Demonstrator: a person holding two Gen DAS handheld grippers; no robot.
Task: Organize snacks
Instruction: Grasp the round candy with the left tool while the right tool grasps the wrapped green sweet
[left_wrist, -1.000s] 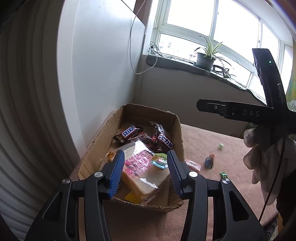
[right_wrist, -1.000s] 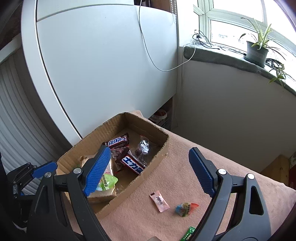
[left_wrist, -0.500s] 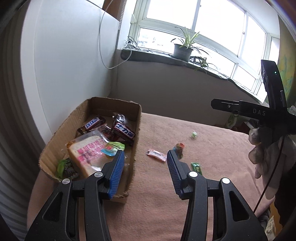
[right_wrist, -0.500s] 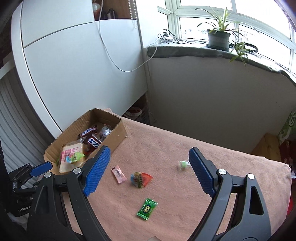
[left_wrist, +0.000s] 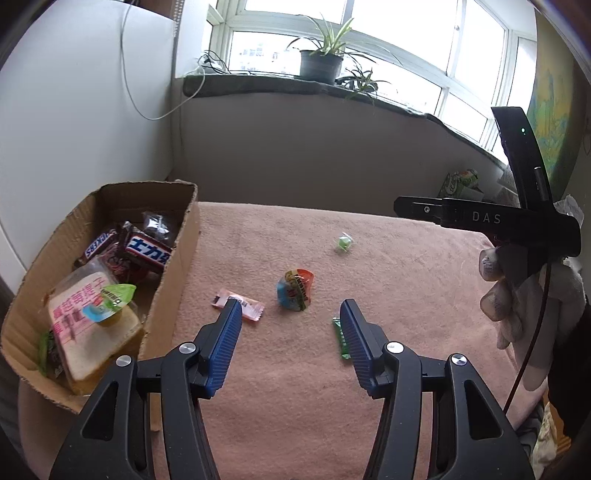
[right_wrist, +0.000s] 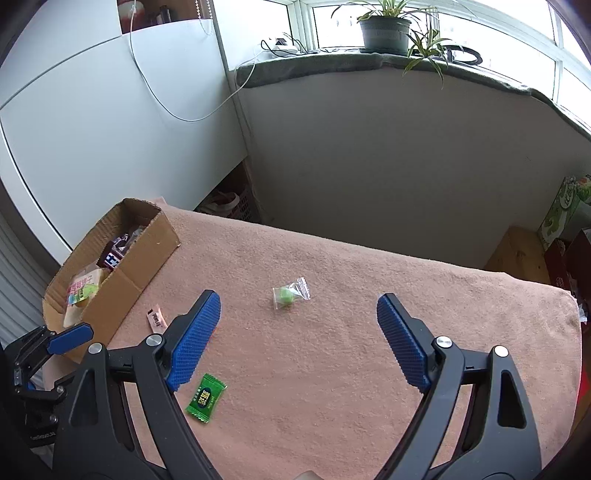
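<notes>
We see a table under a napped pink cloth (right_wrist: 351, 302). At its left end sits a corrugated cardboard box (left_wrist: 173, 266), open-topped, holding glossy wrapped bars (left_wrist: 147, 253), a bagged sandwich (left_wrist: 88, 332) and a jelly cup (left_wrist: 107, 306). Loose on the cloth lie a colourful pouch (left_wrist: 295, 290), a flat pink sachet (left_wrist: 251, 308), a green crinkled sachet (right_wrist: 205, 398) and a small clear-bagged green sweet (right_wrist: 286, 295). The left gripper (left_wrist: 291, 314) and right gripper (right_wrist: 297, 306), with ribbed blue pads, both stand wide and empty. Since a second ago both have swung from over the box to over the loose snacks.
</notes>
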